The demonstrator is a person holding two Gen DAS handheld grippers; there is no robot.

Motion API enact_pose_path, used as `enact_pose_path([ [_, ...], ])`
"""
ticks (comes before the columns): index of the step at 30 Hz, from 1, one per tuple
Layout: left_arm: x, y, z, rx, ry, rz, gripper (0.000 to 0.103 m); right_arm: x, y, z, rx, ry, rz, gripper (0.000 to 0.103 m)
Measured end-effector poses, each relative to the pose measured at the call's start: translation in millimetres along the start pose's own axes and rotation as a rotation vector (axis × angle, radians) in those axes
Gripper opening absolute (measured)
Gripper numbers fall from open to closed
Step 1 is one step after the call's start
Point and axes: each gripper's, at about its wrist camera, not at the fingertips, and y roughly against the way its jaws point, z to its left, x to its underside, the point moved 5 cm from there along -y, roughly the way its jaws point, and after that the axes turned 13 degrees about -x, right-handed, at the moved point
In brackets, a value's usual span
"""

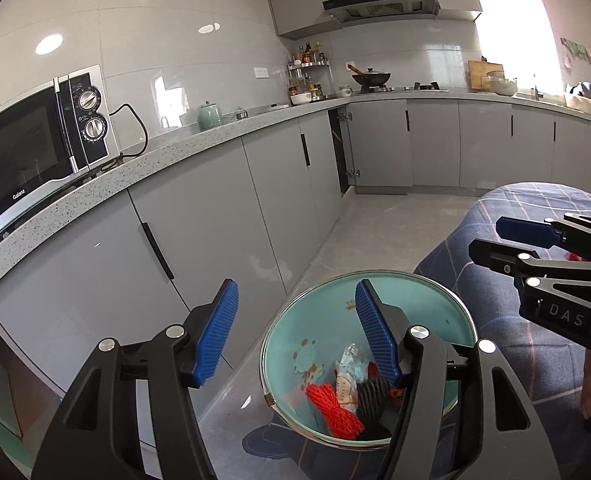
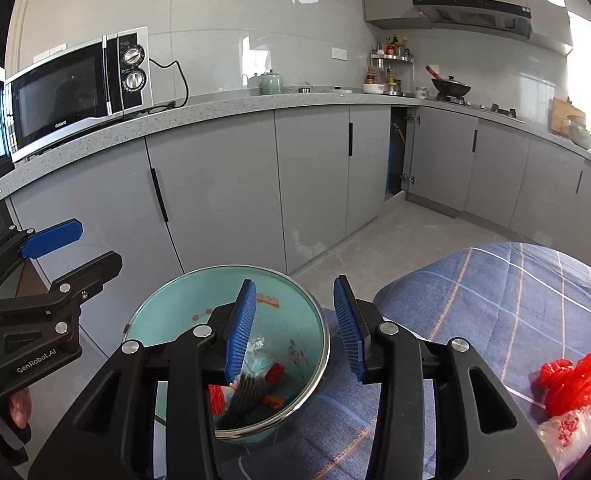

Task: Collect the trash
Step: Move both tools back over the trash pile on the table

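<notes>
Below, teal bin (image 1: 447, 304) holding trash (image 1: 335, 412), both claws empty, left claw (image 1: 295, 332), right claw (image 2: 295, 328)

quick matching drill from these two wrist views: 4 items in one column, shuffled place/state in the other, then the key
Items
1. bin
2. microwave
3. red mesh
4. wok

Place or state
A. on the stove
B. on the blue checked cloth
C. on the counter, door shut
D. under both grippers, trash inside

Pairs: 1-D, 2-C, 3-B, 4-A

Both the left gripper and the right gripper are open and empty.
</notes>
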Motion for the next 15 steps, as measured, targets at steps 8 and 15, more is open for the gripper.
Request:
enact_pose_path([
  [8, -1, 2, 0, -0.001, -0.005, -0.005, 0.066, 3, 13, -1, 0.019, -0.005, -0.012, 0.044],
  [15, -4, 12, -4, 0.008, -0.007, -0.022, 0.072, 3, 43, -11, 0.076, -0.047, -0.033, 0.047],
])
